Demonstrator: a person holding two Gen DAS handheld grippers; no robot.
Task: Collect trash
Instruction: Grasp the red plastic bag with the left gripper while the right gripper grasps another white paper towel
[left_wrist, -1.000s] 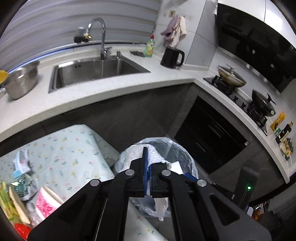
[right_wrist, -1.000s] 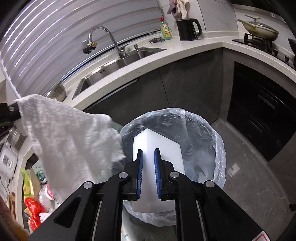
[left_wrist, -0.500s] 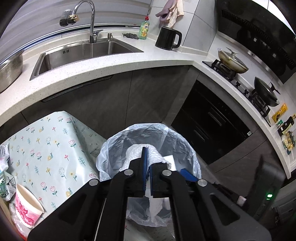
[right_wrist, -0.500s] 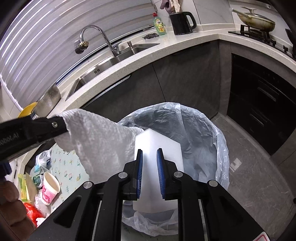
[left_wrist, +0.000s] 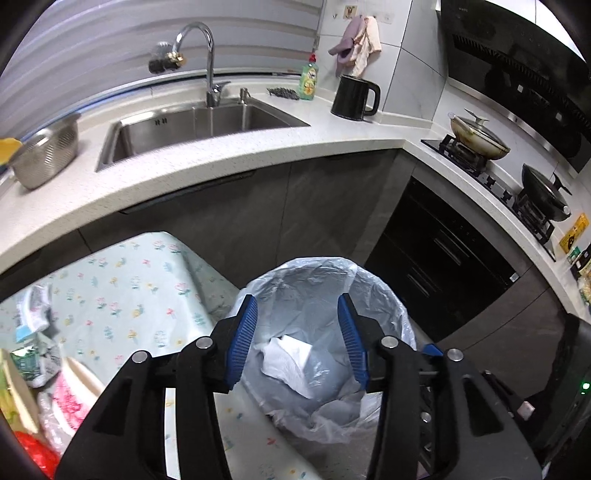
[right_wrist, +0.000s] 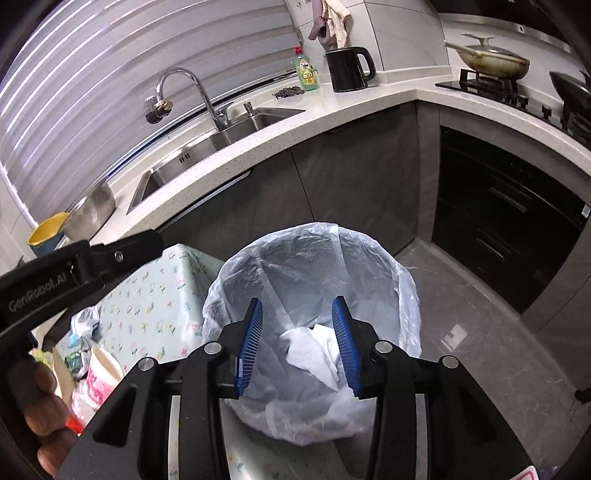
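Note:
A bin lined with a clear plastic bag (left_wrist: 373, 291) stands on the floor beside a small table; it also shows in the right wrist view (right_wrist: 369, 251). A crumpled white paper towel (left_wrist: 286, 356) lies inside it, and white trash shows inside in the right wrist view (right_wrist: 314, 349). My left gripper (left_wrist: 297, 334) is open and empty above the bin. My right gripper (right_wrist: 297, 341) is open and empty above the bin too. The left gripper's body (right_wrist: 74, 271) shows at the left of the right wrist view.
A table with a floral cloth (left_wrist: 122, 295) holds a pink paper cup (right_wrist: 101, 376), wrappers (left_wrist: 31, 360) and red trash (left_wrist: 33, 454). Behind are the counter (left_wrist: 221, 155), sink (left_wrist: 195, 125), kettle (left_wrist: 352, 96), colander (left_wrist: 46, 153) and stove pans (left_wrist: 476, 140).
Both grippers opened. The white paper towel left the left gripper and the white block left the right gripper; both dropped into the bin.

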